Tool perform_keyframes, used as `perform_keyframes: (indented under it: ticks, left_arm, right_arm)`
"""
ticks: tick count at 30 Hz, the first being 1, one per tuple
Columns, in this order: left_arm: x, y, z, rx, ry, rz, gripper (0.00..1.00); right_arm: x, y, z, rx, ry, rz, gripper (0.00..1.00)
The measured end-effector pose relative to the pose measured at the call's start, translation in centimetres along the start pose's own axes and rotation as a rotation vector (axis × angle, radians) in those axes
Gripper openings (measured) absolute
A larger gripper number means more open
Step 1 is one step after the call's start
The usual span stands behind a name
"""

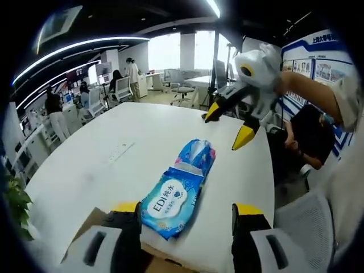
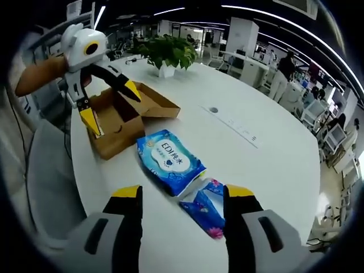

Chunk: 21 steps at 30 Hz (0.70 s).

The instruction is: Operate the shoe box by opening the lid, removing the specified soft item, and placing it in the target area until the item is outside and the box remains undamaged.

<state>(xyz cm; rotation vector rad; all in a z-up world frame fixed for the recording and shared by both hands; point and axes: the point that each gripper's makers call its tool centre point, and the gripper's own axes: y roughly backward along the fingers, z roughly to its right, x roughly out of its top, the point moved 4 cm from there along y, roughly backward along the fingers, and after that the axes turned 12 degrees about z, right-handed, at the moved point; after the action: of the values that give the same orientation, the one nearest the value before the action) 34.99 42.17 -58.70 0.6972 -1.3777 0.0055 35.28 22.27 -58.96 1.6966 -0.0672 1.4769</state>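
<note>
An open brown cardboard shoe box (image 2: 122, 116) sits on the white table (image 2: 273, 170), its lid flap folded back; its edge shows at the bottom of the left gripper view (image 1: 94, 220). Beside it lies a blue wipes pack (image 2: 169, 160) (image 1: 170, 202). A second, floral blue pack (image 2: 206, 207) (image 1: 196, 156) lies flat just beyond it. My left gripper (image 1: 186, 208) (image 2: 112, 106) hovers open over the box, holding nothing. Farther along the table, my right gripper (image 2: 182, 191) (image 1: 228, 123) is open above the surface and apart from both packs.
A potted plant (image 2: 168, 51) stands past the box. A flush socket strip (image 2: 233, 126) is set in the middle of the table. A grey chair (image 2: 51, 182) is next to the table's edge near the box. Desks, chairs and people fill the office behind.
</note>
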Motion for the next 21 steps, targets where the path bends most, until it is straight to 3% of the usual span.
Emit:
perform_keyframes:
  ticks: [5, 21]
  left_arm:
    - [-0.8, 2.3, -0.4, 0.038, -0.006, 0.001, 0.84]
    - [-2.4, 9.1, -1.4, 0.174, 0.04, 0.077, 0.98]
  right_arm:
    - [1.2, -0.4, -1.3, 0.036, 0.021, 0.015, 0.58]
    - [4.6, -2.6, -6.5, 0.182, 0.147, 0.04, 0.61]
